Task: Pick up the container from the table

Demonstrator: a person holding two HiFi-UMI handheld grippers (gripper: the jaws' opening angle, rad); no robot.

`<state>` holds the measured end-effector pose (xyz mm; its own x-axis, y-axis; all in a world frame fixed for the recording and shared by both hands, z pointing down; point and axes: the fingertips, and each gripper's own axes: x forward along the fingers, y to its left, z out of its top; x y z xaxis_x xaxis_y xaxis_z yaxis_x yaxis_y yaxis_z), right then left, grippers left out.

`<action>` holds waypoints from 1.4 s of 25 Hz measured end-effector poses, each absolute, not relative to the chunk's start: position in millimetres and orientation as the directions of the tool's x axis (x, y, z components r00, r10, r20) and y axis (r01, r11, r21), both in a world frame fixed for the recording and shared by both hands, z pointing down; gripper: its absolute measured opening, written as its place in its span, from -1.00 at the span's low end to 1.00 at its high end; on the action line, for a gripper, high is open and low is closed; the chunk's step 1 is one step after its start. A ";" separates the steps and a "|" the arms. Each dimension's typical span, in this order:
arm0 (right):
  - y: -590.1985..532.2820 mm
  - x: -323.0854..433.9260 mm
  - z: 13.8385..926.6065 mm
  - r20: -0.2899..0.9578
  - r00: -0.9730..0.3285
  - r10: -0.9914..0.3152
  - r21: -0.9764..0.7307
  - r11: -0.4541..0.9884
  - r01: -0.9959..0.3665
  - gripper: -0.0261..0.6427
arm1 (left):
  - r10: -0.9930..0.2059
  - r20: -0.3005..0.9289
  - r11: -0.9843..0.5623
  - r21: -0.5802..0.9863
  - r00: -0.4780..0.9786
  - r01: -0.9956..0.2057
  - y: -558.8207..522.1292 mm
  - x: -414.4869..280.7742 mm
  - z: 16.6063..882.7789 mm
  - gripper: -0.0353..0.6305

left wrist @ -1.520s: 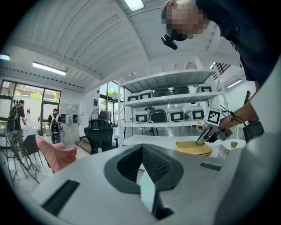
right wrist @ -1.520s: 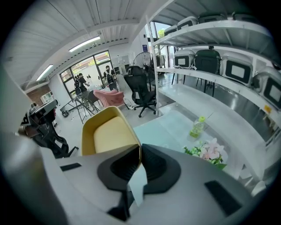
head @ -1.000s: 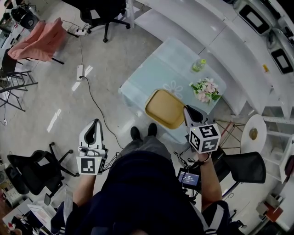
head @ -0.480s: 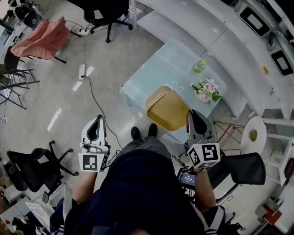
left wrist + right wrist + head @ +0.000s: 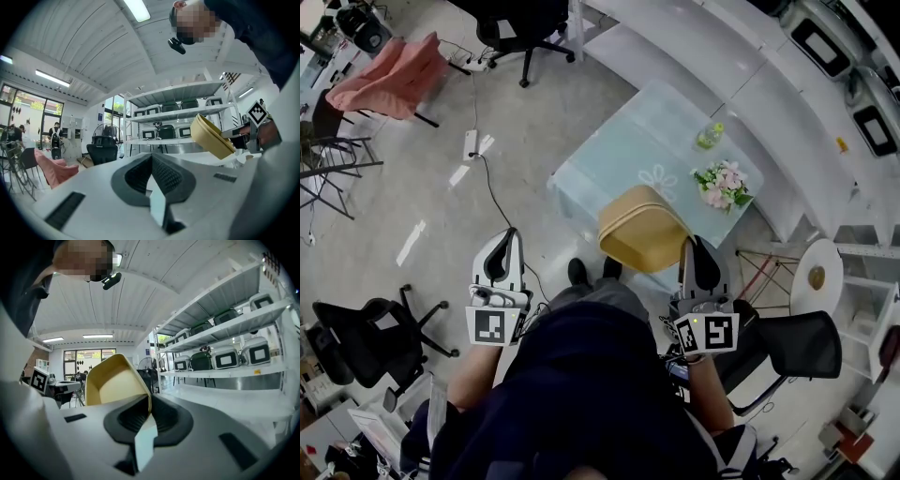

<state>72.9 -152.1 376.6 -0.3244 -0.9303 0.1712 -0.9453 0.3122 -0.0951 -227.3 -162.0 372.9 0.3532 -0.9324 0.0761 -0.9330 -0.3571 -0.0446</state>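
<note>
Tan container (image 5: 642,230): it hangs from my right tool (image 5: 692,251) over the near edge of the counter (image 5: 619,150). I judge it clear of the cloth, since the left gripper view shows it tilted in open air against the shelving.

Grip: the right tool's jaws are pressed nearly together on one thin wall at the rim, one jaw inside and one outside. The right gripper view shows the rim edge running down into the pinch. Reason, as I read it: the body is too wide for these jaws to span, so an edge hold is the only one on offer. The container therefore sticks out ahead of the tool, with its mouth turned back toward the camera. The inside looks empty.

Left tool (image 5: 504,246): jaws pressed together with nothing between them. It is held level over the floor on my left, well apart from the counter. I judge it parked there, as one tool suffices.

Flowers (image 5: 722,183) and bottle (image 5: 706,136) stand at the counter's far side, well apart from the container.

Risk: a single-wall pinch may let the container swing or flex. The pick-up looks essentially done.
</note>
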 end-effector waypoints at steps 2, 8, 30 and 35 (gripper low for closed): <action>-149.0 72.8 374.1 0.152 -0.314 -0.937 -0.076 0.306 -0.949 -0.86 | -0.933 0.072 -0.357 -0.045 0.354 -0.933 -161.7 -226.6 373.1 -0.88; -143.8 75.3 369.3 0.129 -0.278 -0.952 -0.001 0.280 -0.960 -0.85 | -0.938 0.050 -0.346 -0.062 0.343 -0.936 -159.2 -227.9 371.0 -0.88; -146.0 60.1 394.3 0.160 -0.279 -0.947 0.069 0.293 -0.954 -0.86 | -0.948 0.061 -0.317 -0.068 0.314 -0.946 -155.0 -231.3 375.3 -0.88; -146.0 56.2 391.4 0.150 -0.285 -0.947 0.087 0.300 -0.950 -0.86 | -0.948 0.063 -0.317 -0.070 0.313 -0.946 -154.4 -231.3 374.6 -0.88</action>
<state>56.2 -146.0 391.4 -0.2852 -0.9467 0.1499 -0.9500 0.2999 0.0866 -231.3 -154.4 374.6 0.3128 -0.9478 0.0626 -0.9459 -0.3168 -0.0699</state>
